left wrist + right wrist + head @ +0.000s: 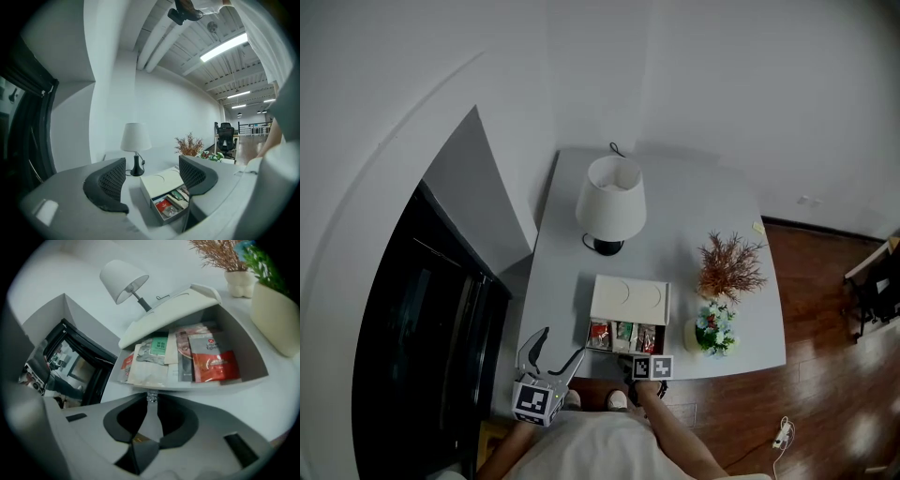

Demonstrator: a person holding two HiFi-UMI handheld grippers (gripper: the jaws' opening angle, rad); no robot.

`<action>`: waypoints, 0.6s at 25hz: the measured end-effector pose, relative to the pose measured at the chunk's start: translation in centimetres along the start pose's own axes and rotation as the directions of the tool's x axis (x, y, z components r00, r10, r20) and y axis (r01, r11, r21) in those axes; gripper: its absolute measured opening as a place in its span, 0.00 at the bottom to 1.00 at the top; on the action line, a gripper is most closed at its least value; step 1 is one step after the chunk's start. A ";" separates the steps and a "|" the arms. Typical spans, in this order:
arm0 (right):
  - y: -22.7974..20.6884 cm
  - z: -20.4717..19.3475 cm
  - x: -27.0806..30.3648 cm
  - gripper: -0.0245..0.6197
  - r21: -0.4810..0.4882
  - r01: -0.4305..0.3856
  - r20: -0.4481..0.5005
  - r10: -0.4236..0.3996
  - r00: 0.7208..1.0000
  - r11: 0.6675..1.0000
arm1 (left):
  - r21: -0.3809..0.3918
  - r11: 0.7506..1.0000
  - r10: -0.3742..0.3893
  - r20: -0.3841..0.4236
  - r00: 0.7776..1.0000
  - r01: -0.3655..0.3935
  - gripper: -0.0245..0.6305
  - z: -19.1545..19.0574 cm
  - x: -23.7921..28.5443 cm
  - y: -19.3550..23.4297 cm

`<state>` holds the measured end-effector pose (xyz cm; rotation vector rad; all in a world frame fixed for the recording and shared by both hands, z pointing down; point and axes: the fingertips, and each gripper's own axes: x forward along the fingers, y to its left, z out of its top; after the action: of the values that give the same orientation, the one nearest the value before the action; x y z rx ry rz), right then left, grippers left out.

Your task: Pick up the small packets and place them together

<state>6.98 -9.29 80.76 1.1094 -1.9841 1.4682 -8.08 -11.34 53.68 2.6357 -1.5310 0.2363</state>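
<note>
Reading from the left of the head view: the left gripper [562, 345] hangs off the table's [581, 234] near-left corner, jaws spread wide and empty, well apart from the box [628, 298]. At lower centre, the box lies open toward the person, lid raised at the back, with a row of packets [623, 336] inside. The right gripper [149, 414] sits just in front of the box's near rim, jaws clamped on one thin silvery packet [151, 397] held edge-on, its crimped end poking out toward the box. At right, a vase [694, 336] stands just beside the box wall.

Likely hazards:
- Slip or twist. The held packet is thin and probably slick, and it may slide or rotate in the jaws if moved sharply.
- Snag on the rim. The crimped end points at the front wall, so a low approach could fold the packet against it instead of clearing it.
- Disturbing the row. The red packet [213, 363] and its neighbours overlap loosely, and a jaw pushed in among them could shove them askew.
- Box shift. Nothing steadies the box, as the left gripper is away from it. A push could slide it toward the lamp [611, 197] or nudge the vase.
- Lid drop. A bump from the raised jaws might close it.
</note>
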 end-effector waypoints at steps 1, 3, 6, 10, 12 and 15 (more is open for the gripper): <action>0.1 -0.7 -0.1 0.14 -0.002 -0.002 -0.018 0.002 1.000 1.000 | 0.000 1.000 -0.006 0.000 1.000 0.006 0.56 0.0 0.2 -0.1; 0.0 -1.7 -0.2 0.14 -0.027 0.011 -0.053 -0.012 0.999 1.000 | 0.004 1.000 -0.022 0.004 1.000 0.022 0.56 0.1 0.6 -0.4; -0.3 -2.4 -0.7 0.14 -0.074 0.034 -0.077 -0.040 0.996 0.997 | 0.010 0.999 -0.035 -0.002 0.999 0.035 0.56 0.1 1.0 -0.8; -0.1 -2.1 -1.1 0.14 -0.122 0.027 -0.047 -0.033 0.998 0.992 | 0.011 0.999 -0.042 -0.007 0.999 0.042 0.56 0.1 1.4 -1.2; -0.1 -2.1 -1.4 0.21 -0.164 0.040 -0.027 -0.045 0.999 0.986 | 0.016 0.999 -0.044 -0.011 0.999 0.044 0.56 -0.2 1.5 -1.1; 0.3 -2.2 -2.4 0.21 -0.222 0.036 -0.013 -0.040 0.999 0.974 | 0.015 0.999 -0.042 -0.007 0.999 0.042 0.56 -0.2 1.6 -1.0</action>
<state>7.90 -6.42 79.63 1.0282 -2.0444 1.1985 -6.43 -12.15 54.12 2.6726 -1.4766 0.2539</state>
